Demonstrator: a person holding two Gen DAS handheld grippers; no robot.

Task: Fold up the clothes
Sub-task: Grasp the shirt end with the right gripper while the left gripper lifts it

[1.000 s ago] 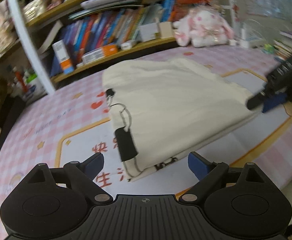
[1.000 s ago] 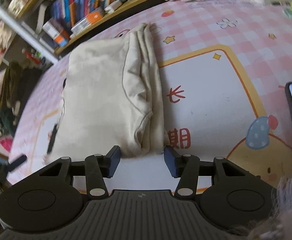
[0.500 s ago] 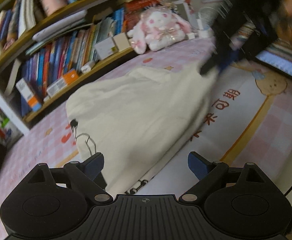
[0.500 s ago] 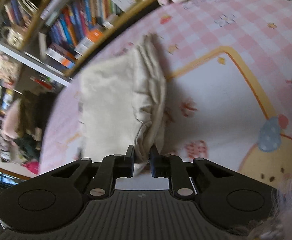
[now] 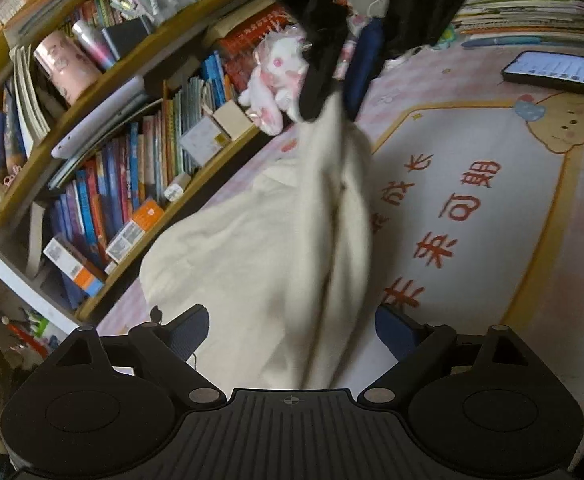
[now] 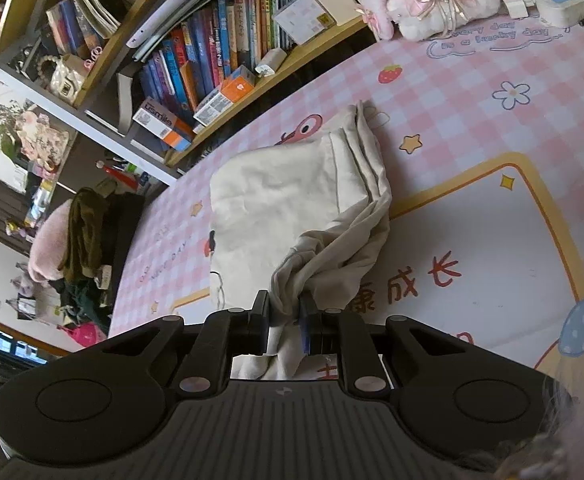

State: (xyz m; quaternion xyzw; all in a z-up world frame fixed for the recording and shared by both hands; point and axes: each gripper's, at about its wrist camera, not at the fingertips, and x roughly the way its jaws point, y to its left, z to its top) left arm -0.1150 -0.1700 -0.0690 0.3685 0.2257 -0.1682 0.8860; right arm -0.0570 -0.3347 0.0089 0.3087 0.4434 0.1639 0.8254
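Since a second ago: right claw (image 6: 284,314) closed on the near corner of the cream garment (image 6: 292,200) and lifted it; that end now hangs bunched from the jaws, while the rest lies flat ahead of it on the pink mat (image 6: 471,92).

Left claw (image 5: 290,330) is wide open, gripping nothing, with cloth draped between its fingers.

Step, my read: mid-fold, carrying the lifted end over the flat part. Next: left probably needs a matching corner or the fold skews.

Left view only: right claw from outside, high ahead, blurred; phone (image 5: 559,72) far right. Right view only: the actual pinch, plus folded layers at the far edge.
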